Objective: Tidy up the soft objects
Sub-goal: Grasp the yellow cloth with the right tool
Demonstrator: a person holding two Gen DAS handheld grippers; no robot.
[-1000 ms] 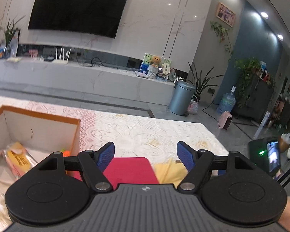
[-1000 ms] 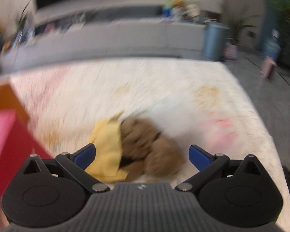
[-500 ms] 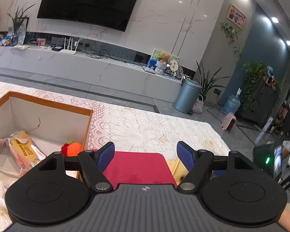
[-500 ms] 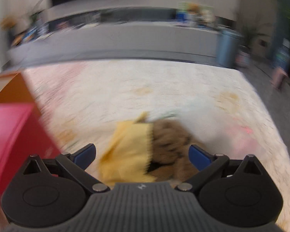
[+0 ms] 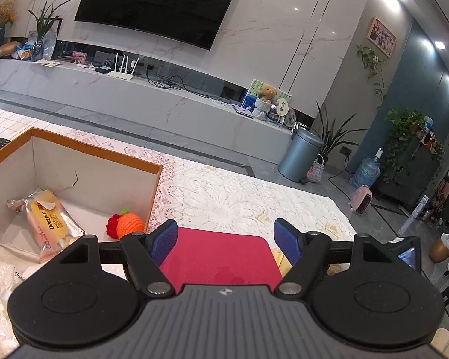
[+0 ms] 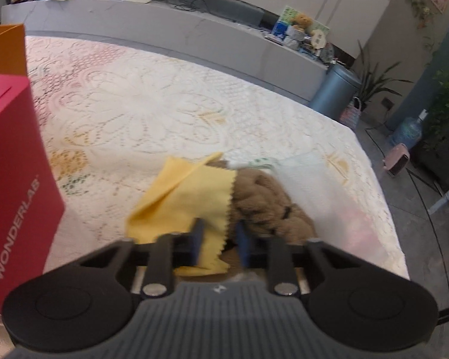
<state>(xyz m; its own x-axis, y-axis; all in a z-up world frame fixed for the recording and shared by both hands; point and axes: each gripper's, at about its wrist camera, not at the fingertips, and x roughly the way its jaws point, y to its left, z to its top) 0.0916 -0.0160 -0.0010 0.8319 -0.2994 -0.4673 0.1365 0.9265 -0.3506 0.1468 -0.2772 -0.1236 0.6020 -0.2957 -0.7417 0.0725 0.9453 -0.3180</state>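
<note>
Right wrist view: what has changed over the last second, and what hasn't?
The right gripper came in over the yellow cloth; its jaws, wide apart before, are closing on the cloth's zigzag edge beside the brown plush toy. The left gripper rolled a little, showing more of the open box. Its jaws stay open over the red box; the cloth and toy still lie on the lace tablecloth.

Wall-mounted television (image 5: 158, 6), grey bin (image 5: 299, 158), pink heater (image 5: 361, 204) beyond.

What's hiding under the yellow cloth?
A brown fuzzy plush toy sticks out from under the yellow zigzag-edged cloth on its right side. The part beneath the cloth is covered, so its full shape can't be seen.
</note>
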